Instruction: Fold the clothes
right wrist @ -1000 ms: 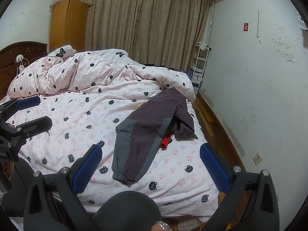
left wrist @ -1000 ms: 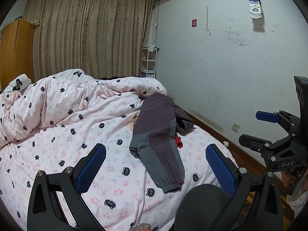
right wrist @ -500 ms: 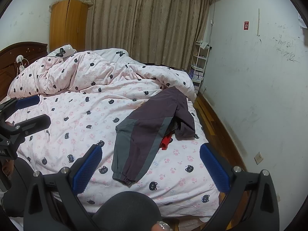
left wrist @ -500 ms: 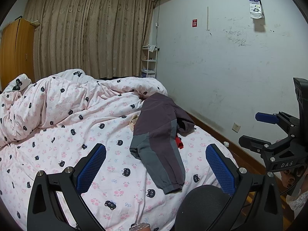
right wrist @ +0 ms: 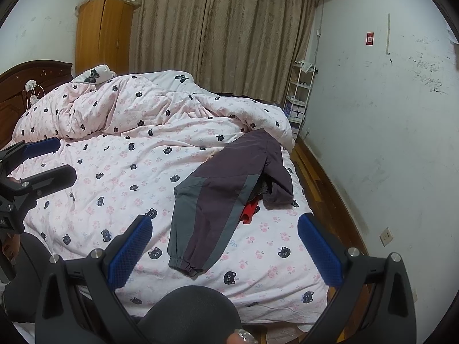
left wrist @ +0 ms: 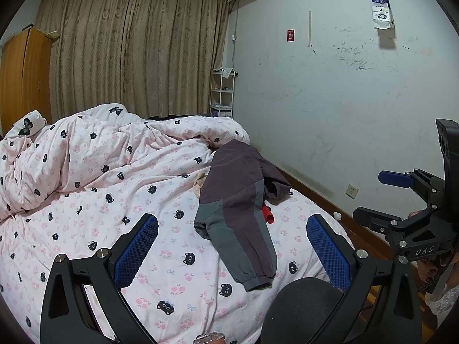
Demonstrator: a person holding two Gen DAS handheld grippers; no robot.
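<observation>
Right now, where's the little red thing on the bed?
The red cloth peeks out from under the right edge of the purple-grey trousers, on the wall side of the quilt.

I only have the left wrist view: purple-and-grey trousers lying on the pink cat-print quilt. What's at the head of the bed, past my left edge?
Observer: A dark wooden headboard, with a white charger and cable hanging on it.
Operator: Anything under the trousers besides that red piece?
Observer: Yes. A grey speckled fabric peeks out from under the purple-and-grey trousers, just above the red garment.
</observation>
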